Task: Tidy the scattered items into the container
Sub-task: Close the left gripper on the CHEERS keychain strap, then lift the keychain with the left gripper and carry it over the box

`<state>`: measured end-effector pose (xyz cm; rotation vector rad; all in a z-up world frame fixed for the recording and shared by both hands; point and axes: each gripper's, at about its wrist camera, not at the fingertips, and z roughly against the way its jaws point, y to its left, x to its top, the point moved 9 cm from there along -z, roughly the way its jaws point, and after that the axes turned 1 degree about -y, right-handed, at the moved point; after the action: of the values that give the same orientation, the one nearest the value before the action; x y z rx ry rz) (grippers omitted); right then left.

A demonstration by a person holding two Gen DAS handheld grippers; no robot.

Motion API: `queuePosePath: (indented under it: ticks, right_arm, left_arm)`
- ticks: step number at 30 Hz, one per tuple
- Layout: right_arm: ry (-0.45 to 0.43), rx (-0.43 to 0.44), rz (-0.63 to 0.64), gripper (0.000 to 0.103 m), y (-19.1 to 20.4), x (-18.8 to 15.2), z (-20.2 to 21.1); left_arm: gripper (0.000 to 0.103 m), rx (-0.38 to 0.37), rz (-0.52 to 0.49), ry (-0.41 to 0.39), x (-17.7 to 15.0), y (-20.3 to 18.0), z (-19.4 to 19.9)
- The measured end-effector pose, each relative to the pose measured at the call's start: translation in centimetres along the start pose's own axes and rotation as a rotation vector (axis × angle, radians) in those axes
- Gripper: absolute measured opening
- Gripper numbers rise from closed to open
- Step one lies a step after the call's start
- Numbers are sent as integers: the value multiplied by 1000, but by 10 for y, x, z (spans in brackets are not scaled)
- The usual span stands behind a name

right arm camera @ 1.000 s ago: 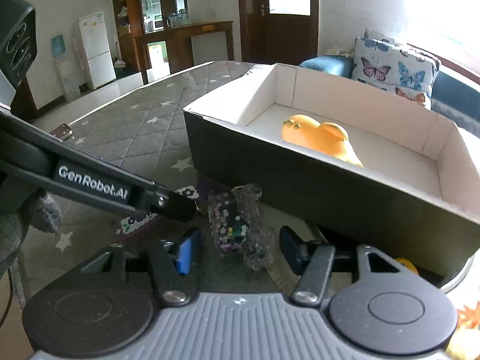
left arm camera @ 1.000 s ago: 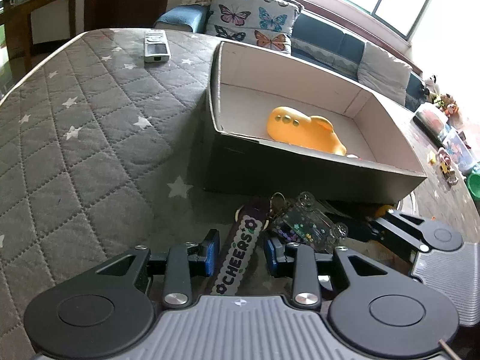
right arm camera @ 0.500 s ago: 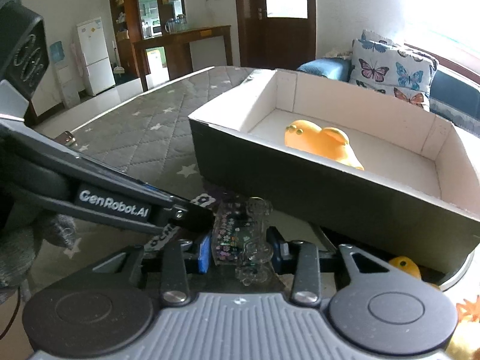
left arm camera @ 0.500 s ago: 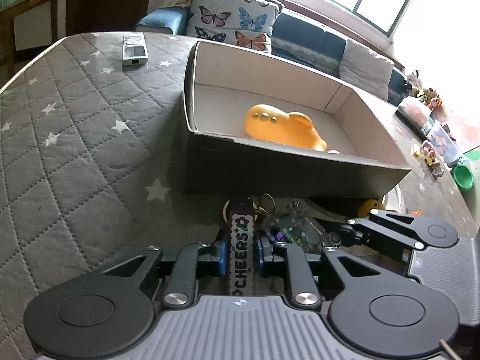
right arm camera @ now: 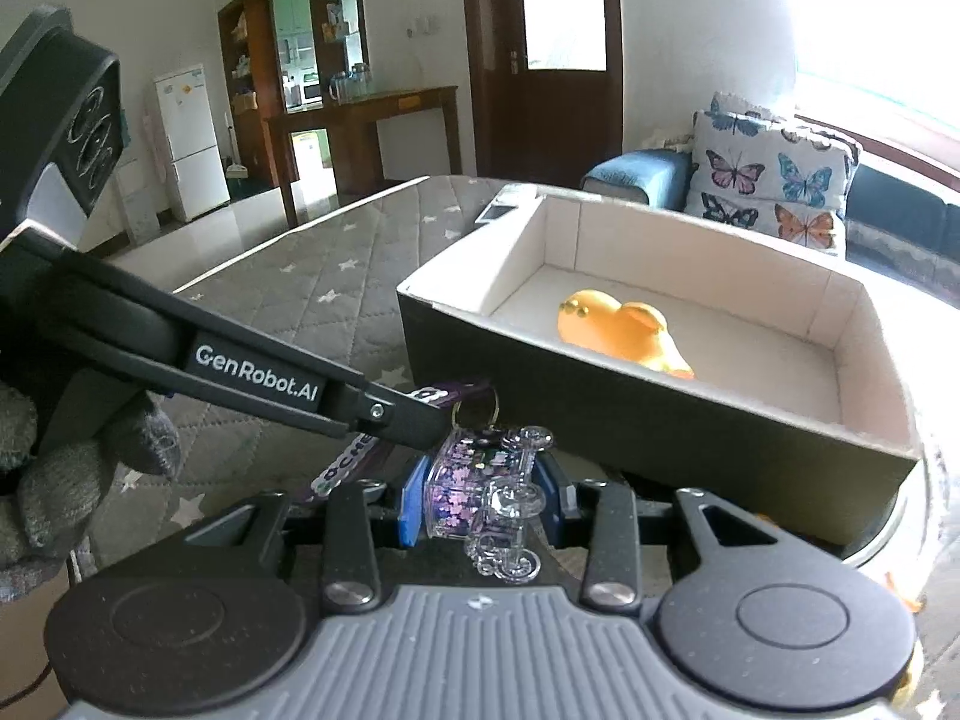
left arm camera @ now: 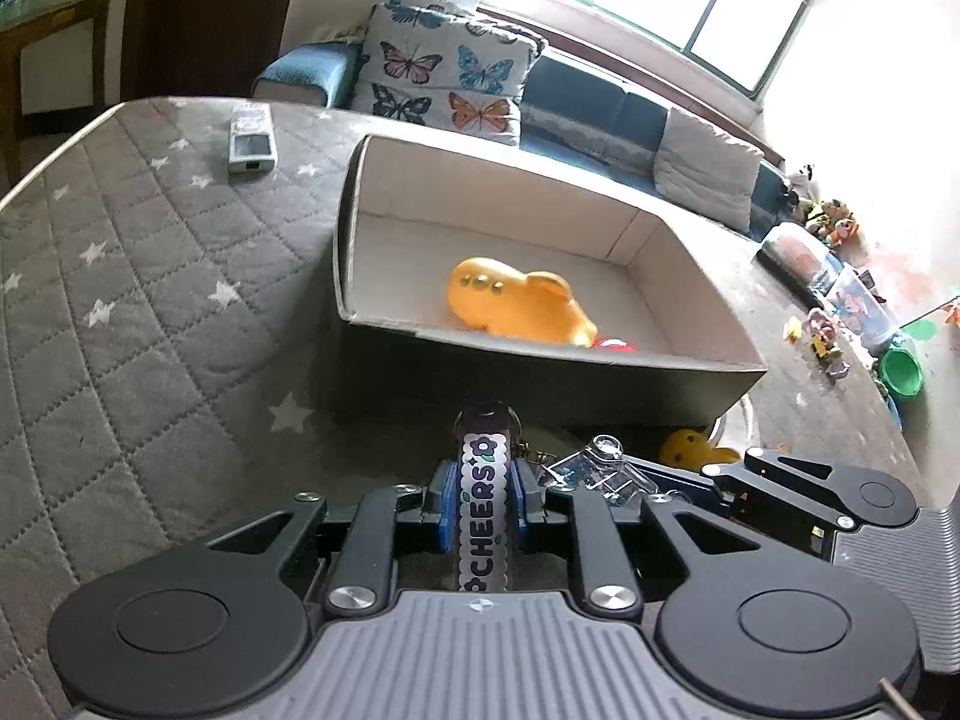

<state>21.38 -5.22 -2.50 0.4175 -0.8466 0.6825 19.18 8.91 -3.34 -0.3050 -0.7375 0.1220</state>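
Observation:
My left gripper [left arm camera: 483, 501] is shut on a purple and white strap [left arm camera: 483, 516] that reads CHEERS. A key ring [right arm camera: 475, 409] joins the strap [right arm camera: 351, 457] to a clear glitter charm [right arm camera: 480, 480] shaped like a little train. My right gripper [right arm camera: 485, 507] is shut on that charm [left arm camera: 600, 471]. Both sit just in front of the dark near wall of the open cardboard box [left arm camera: 540, 369], [right arm camera: 660, 420]. An orange duck toy [left arm camera: 516, 306], [right arm camera: 618, 336] lies inside the box. The left gripper's finger [right arm camera: 336, 396] crosses the right wrist view from the left.
The grey quilted star cover [left arm camera: 150, 300] spreads to the left, with a white remote [left arm camera: 251, 138] at its far edge. A small yellow duck [left arm camera: 690, 447] lies by the box's near right corner. Small toys and a green cup [left arm camera: 900, 369] stand far right. A gloved hand [right arm camera: 60, 480] holds the left tool.
Both sets of jaws have closed, the left on the strap and the right on the charm. Both grippers have since risen a little with the keychain.

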Motion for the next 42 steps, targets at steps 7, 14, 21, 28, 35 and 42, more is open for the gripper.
queuePosePath:
  ticks: [7,14,21,28,35,42]
  right_arm:
    - [-43,-21,-11,36,-9,18,16]
    - [-95,-56,-23,37,-24,43,27]
    - [-109,-90,-22,37,-35,56,32]
    - [-136,-122,-26,37,-48,72,37]
    - [-125,-166,-52,37,-79,86,27]
    - [-80,-199,-135,37,-125,84,-5]
  left_arm:
    - [20,-30,0,-17,15,-10,6]
    - [20,-58,-14,-53,42,-23,11]
    - [20,-83,-12,-57,56,-32,8]
    - [20,-85,-37,-86,82,-46,10]
    - [20,-84,-58,-83,110,-60,-14]
    - [20,-81,-48,-25,125,-67,-63]
